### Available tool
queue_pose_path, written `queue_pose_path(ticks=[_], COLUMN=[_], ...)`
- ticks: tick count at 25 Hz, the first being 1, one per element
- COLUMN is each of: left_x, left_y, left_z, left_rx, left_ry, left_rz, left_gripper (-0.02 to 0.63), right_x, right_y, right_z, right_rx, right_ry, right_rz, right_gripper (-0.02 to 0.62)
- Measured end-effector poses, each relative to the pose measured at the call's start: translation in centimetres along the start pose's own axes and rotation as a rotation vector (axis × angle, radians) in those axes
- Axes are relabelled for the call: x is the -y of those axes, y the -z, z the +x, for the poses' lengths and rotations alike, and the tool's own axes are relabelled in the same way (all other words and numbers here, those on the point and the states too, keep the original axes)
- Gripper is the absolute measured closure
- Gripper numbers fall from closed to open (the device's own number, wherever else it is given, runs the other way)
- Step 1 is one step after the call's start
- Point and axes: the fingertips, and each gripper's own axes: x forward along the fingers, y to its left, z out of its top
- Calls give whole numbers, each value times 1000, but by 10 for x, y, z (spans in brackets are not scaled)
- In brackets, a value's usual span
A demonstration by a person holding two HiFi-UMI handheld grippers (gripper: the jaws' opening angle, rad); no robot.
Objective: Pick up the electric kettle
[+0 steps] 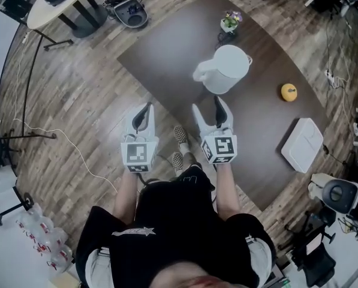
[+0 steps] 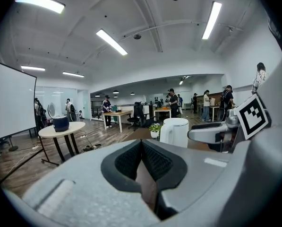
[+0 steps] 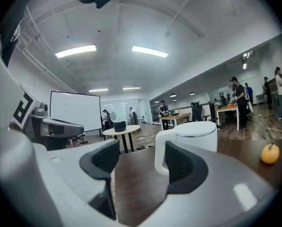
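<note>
1. the kettle [image 1: 226, 69] stands upright on the dark surface [image 1: 167, 59], lid on, with its handle [image 1: 201, 72] on the near left side. it is not lifted and nothing touches it.
2. the right claw [image 1: 207, 108] hovers over the near part of the surface, pointed at the kettle. its jaws are spread wide and nothing is between the pads. in the right gripper view the handle [image 3: 160, 150] shows beyond the right-hand pad, ahead of the gap and not inside it.
3. the left claw [image 1: 144, 114] hangs off the surface's edge, over the floor. its jaws are pressed together on nothing.
4. done so far, as i judge it: only the approach and the opening. the wide lens makes the remaining gap hard to gauge, but the claw looks near the handle and apart from it.
5. left to do: bring the open jaws around the handle, close on it, and raise the kettle off the surface.
</note>
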Motion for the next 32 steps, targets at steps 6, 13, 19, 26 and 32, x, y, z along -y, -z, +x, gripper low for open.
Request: queue_pose_path(ticks=[6, 13, 19, 26, 32], left_x=[-13, -19, -32, -47, -53], left_y=[18, 48, 62, 81, 89], left_z=[32, 60, 80, 97, 111], left_rx=[-58, -124, -152, -191, -209], left_ry=[-3, 11, 13, 6, 8], left_rz=[-9, -45, -51, -80, -96], left_gripper=[595, 597, 595, 595, 595], right_x=[11, 26, 31, 35, 32], right_y=[22, 45, 58, 67, 72], right_z=[38, 75, 100, 127, 145], right_rx=[-51, -97, -122, -143, -163], right_ry=[7, 25, 44, 57, 50], right_rz=[8, 14, 10, -12, -32], right_gripper=[299, 299, 299, 299, 299])
